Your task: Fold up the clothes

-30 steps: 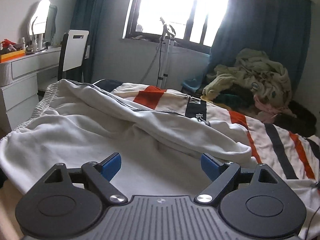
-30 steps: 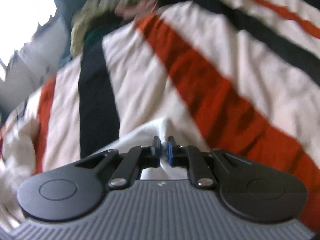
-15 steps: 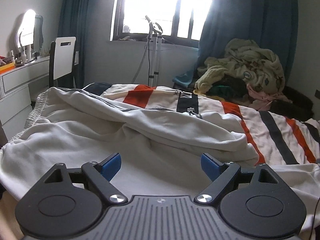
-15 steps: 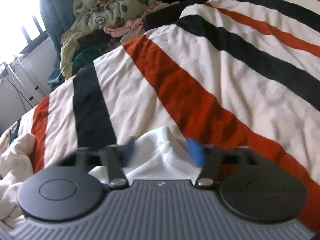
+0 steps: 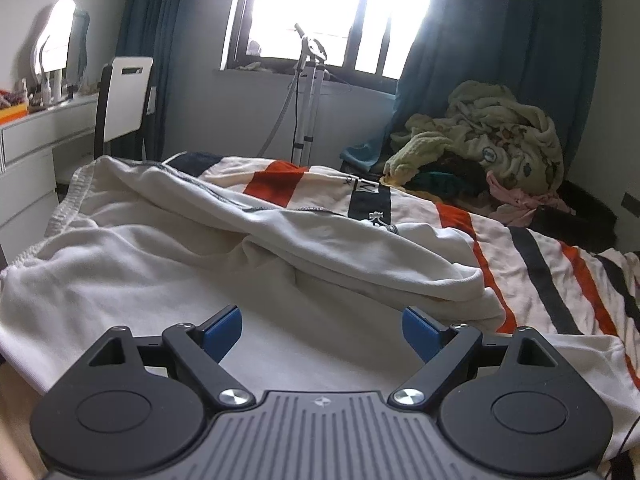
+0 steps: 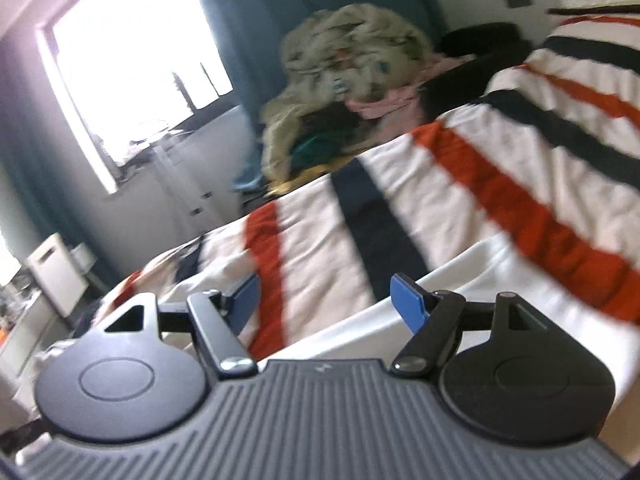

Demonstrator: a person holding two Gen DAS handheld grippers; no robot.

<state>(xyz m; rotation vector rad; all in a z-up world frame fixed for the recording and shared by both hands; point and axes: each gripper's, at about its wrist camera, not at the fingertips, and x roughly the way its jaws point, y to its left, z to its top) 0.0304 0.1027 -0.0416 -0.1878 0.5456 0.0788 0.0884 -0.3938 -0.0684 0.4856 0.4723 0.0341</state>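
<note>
A white sweatshirt [image 5: 168, 264] lies spread over the striped bedcover [image 5: 540, 264], with one sleeve [image 5: 360, 248] folded across its body toward the right. My left gripper [image 5: 320, 330] hovers just above the garment's near part, jaws wide apart and nothing between the blue pads [image 5: 222, 330]. In the right wrist view, which is blurred by motion, my right gripper [image 6: 326, 300] is open over the bedcover [image 6: 500, 184]. A white edge of the sweatshirt [image 6: 460, 280] lies below and to its right, free of the pads.
A heap of mixed laundry [image 5: 492, 148] sits at the bed's far right corner under dark curtains. Beyond the bed are a bright window, a garment steamer stand [image 5: 308, 92], and at left a white chair [image 5: 124, 100] and dresser [image 5: 28, 148].
My right gripper let go of the white fabric it was pinching, opened, and drew up and back from it. The left gripper stayed where it was, open.
</note>
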